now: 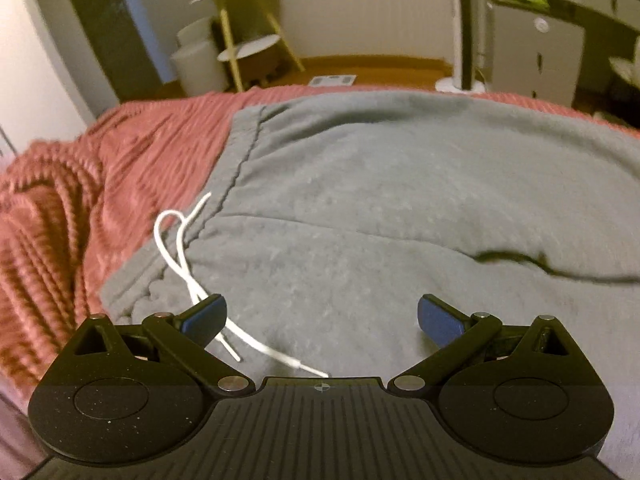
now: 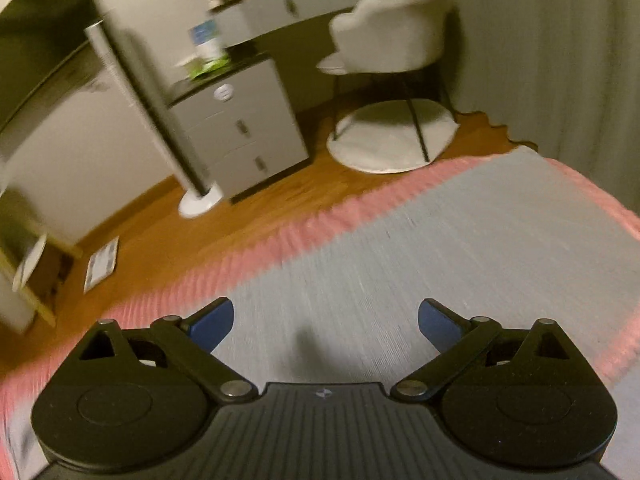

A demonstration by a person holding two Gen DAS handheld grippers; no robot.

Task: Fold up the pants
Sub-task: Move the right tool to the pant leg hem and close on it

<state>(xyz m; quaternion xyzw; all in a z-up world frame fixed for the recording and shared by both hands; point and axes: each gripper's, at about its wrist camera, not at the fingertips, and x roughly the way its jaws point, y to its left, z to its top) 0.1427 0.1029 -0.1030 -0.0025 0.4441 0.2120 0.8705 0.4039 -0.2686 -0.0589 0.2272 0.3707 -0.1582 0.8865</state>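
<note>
Grey sweatpants [image 1: 380, 200] lie spread on a pink ribbed blanket [image 1: 80, 200], waistband at the left with a white drawstring [image 1: 180, 248] trailing toward me. My left gripper [image 1: 322, 316] is open just above the waist area, its left fingertip over the drawstring, holding nothing. In the right wrist view the grey pants [image 2: 460, 240] stretch away toward the bed's far corner, blurred. My right gripper [image 2: 326, 320] is open above the fabric, holding nothing.
The blanket edge [image 2: 280, 240] runs along the bed; beyond it is wood floor [image 2: 240, 216]. A tower fan [image 2: 152, 120], white drawers [image 2: 240, 132], a white chair [image 2: 392, 40] on a round rug, and a yellow shelf [image 1: 248, 28] stand around.
</note>
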